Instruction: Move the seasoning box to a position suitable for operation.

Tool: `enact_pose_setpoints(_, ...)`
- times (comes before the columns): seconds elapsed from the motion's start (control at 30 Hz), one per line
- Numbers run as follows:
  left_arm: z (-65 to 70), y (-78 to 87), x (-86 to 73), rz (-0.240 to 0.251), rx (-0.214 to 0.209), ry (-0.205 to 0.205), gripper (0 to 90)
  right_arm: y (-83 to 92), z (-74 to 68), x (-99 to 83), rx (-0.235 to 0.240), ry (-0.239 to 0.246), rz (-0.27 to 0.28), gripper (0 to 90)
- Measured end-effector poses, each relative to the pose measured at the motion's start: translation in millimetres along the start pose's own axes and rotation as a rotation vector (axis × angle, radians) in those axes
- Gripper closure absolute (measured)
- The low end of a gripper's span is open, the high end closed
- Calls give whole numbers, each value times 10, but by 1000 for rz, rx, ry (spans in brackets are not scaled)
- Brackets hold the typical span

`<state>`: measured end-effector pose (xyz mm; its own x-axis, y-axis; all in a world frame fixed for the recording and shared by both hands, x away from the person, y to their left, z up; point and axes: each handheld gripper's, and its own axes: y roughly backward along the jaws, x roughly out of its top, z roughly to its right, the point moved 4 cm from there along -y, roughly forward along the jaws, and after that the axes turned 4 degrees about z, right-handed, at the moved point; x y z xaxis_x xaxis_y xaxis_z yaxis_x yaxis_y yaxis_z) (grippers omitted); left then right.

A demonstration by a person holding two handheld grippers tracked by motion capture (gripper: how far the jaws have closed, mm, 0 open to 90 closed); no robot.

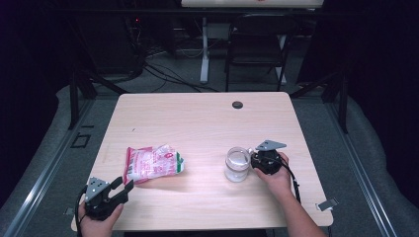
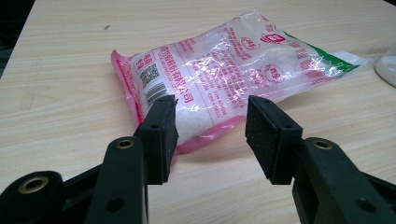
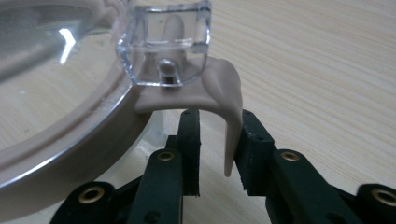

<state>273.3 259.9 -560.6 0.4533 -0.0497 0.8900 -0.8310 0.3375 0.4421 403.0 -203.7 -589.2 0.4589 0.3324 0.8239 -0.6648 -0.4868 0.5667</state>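
A clear plastic bag point(image 1: 153, 164) with pink print and white grains lies flat on the left half of the wooden table point(image 1: 197, 118). My left gripper point(image 1: 124, 183) sits just in front of the bag's near corner. In the left gripper view its jaws point(image 2: 211, 121) stand open, and the bag point(image 2: 224, 70) lies beyond them. A clear glass jar point(image 1: 237, 165) stands to the right. My right gripper point(image 1: 253, 160) is at its side. The jar's lid point(image 3: 56, 93) has a beige latch tab point(image 3: 219, 88), which hangs between the right gripper's point(image 3: 219, 121) jaws, against one pad with a gap to the other.
A round black cable hole point(image 1: 237, 104) sits near the table's far edge. A black chair point(image 1: 257, 44) and a desk leg stand beyond the table. A small metal clip point(image 1: 327, 204) lies at the table's near right corner.
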Motion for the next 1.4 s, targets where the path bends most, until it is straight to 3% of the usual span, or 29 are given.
enact_pose_setpoints(0.13,1,2,-1,0,1,-1,530,11,26,-3,-11,-15,8,825)
enact_pose_setpoints(0.17,6,-2,0,-2,0,-3,530,23,39,-2,-6,-32,18,826)
enact_pose_setpoints(0.6,40,-30,10,0,-11,-11,529,54,1,-9,-39,-26,0,839)
enact_pose_setpoints(0.83,106,-66,25,-2,-24,-36,529,90,-36,-20,-46,-35,-19,847)
enact_pose_setpoints(0.9,149,-93,40,-4,-37,-45,529,117,-67,-35,-36,-51,-23,846)
enact_pose_setpoints(1.13,284,-169,89,1,-83,-70,529,196,-174,-81,-46,-39,-32,845)
enact_pose_setpoints(1.4,553,-327,154,1,-169,-115,529,308,-345,-158,-42,-93,-26,825)
